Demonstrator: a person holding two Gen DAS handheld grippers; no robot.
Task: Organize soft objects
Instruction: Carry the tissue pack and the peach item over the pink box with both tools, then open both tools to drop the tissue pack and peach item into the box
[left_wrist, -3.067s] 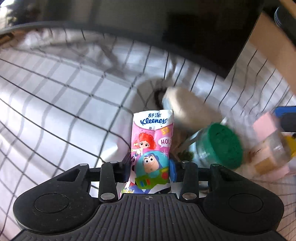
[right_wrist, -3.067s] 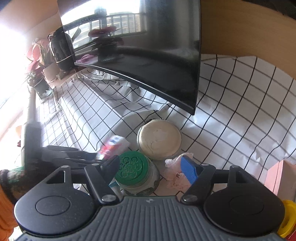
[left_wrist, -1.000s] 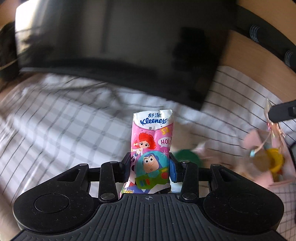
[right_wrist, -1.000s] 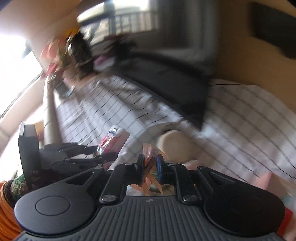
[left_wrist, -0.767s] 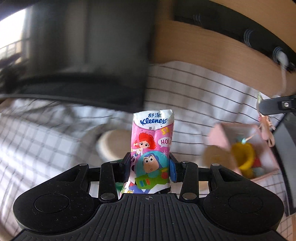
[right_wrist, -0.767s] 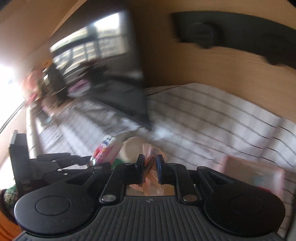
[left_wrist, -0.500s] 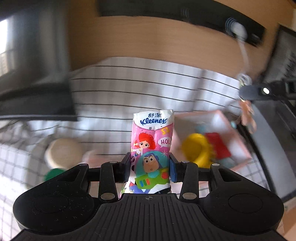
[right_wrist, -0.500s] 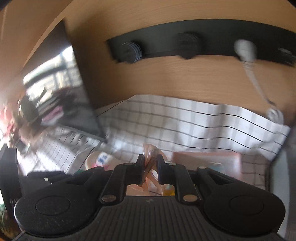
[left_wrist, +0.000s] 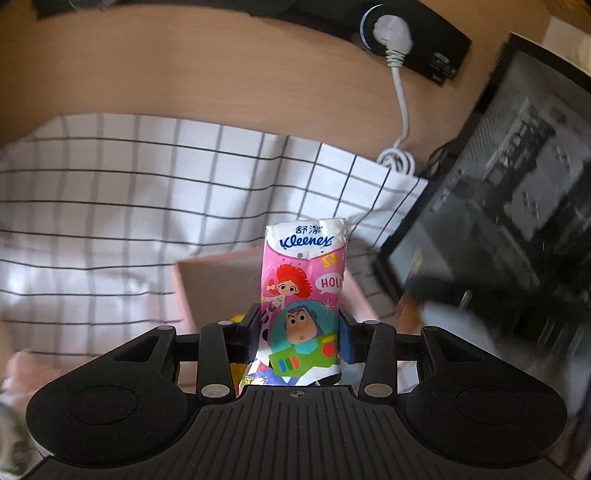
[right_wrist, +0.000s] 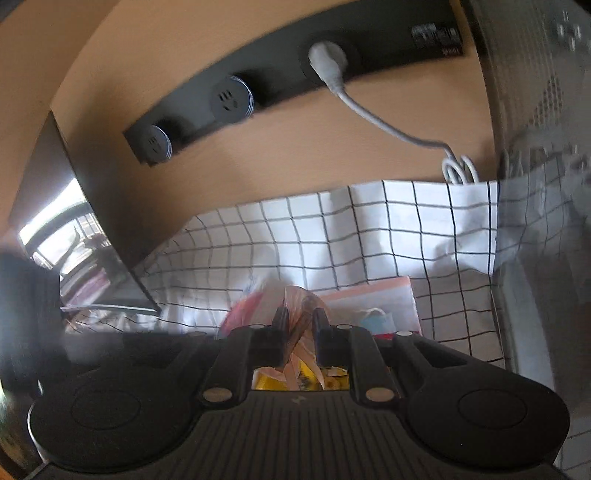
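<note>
A pink Kleenex tissue pack (left_wrist: 304, 266) with cartoon figures stands upright between the pads of my left gripper (left_wrist: 299, 325). The jaws are opening slightly, though both pads still touch the pack. It hangs over the open pink box (left_wrist: 207, 273), where something yellow shows beside the left finger. My right gripper (right_wrist: 298, 317) is shut on a thin, crumpled pinkish plastic bag (right_wrist: 301, 341), also above the pink box (right_wrist: 369, 291), which holds yellow, red and pale blue items. The blurred tissue pack (right_wrist: 247, 306) shows just left of the right fingers.
A white checked cloth (left_wrist: 110, 206) covers the table. Behind it stands a wooden wall with a black power strip (right_wrist: 236, 99), a white plug (left_wrist: 391, 31) and a coiled cable (left_wrist: 397, 160). A dark monitor (left_wrist: 498, 221) is close on the right, another screen (right_wrist: 88, 229) at left.
Both grippers have swung right, away from the jars and the big screen, to above the pink box. Each still carries its load: tissue pack left, plastic bag right.
</note>
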